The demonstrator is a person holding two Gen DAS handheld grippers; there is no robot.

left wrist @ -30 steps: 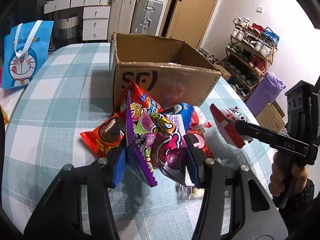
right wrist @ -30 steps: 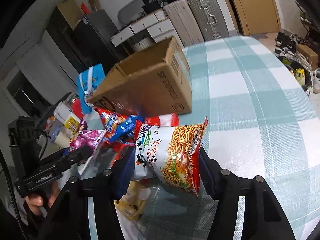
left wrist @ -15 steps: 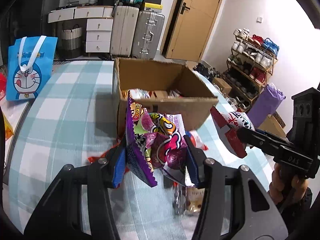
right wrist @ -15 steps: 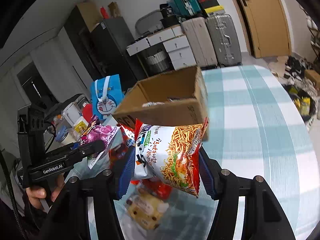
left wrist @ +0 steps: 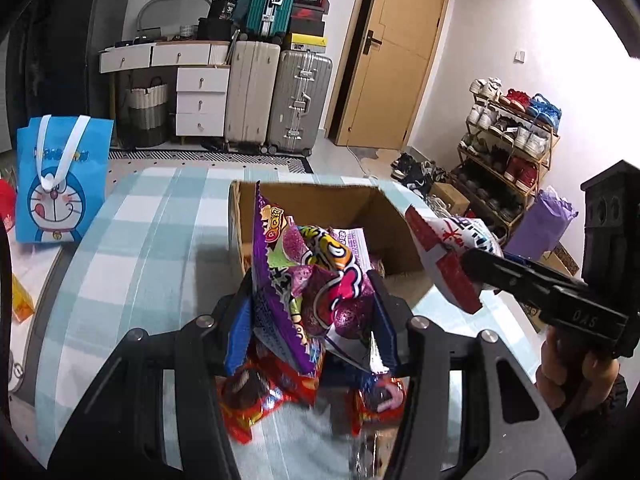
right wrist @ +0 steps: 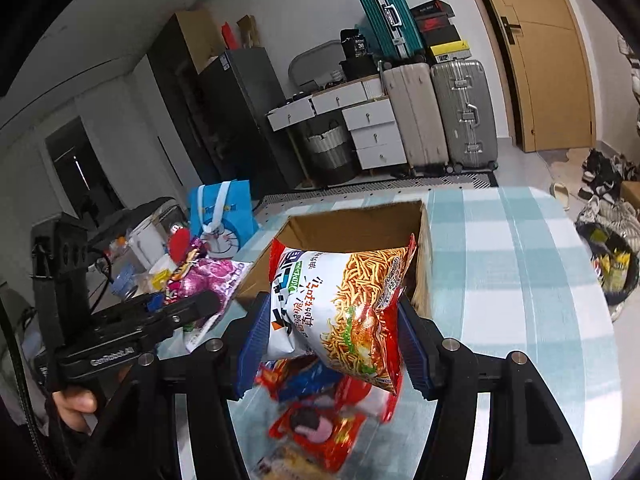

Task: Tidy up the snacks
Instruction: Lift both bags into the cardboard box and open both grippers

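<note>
My left gripper (left wrist: 310, 320) is shut on a purple candy bag (left wrist: 304, 280) and holds it above the table, just short of the open cardboard box (left wrist: 320, 200). My right gripper (right wrist: 332, 344) is shut on a red and white noodle snack bag (right wrist: 340, 304), held up in front of the same box (right wrist: 352, 224). The noodle bag also shows in the left wrist view (left wrist: 448, 256), to the right of the box. The candy bag also shows in the right wrist view (right wrist: 208, 276), at the left. Several loose snack packets (left wrist: 256, 396) (right wrist: 320, 420) lie on the table below both grippers.
The table has a teal checked cloth (left wrist: 152, 240). A blue Doraemon bag (left wrist: 60, 188) stands at its far left edge. Suitcases (left wrist: 280, 100), drawers and a shoe rack (left wrist: 512, 140) stand on the floor beyond. Clutter sits on a side surface (right wrist: 140, 264) at the left.
Both grippers have risen with their bags and moved toward the box. The box's inside now shows and the loose packets lie lower in view.
</note>
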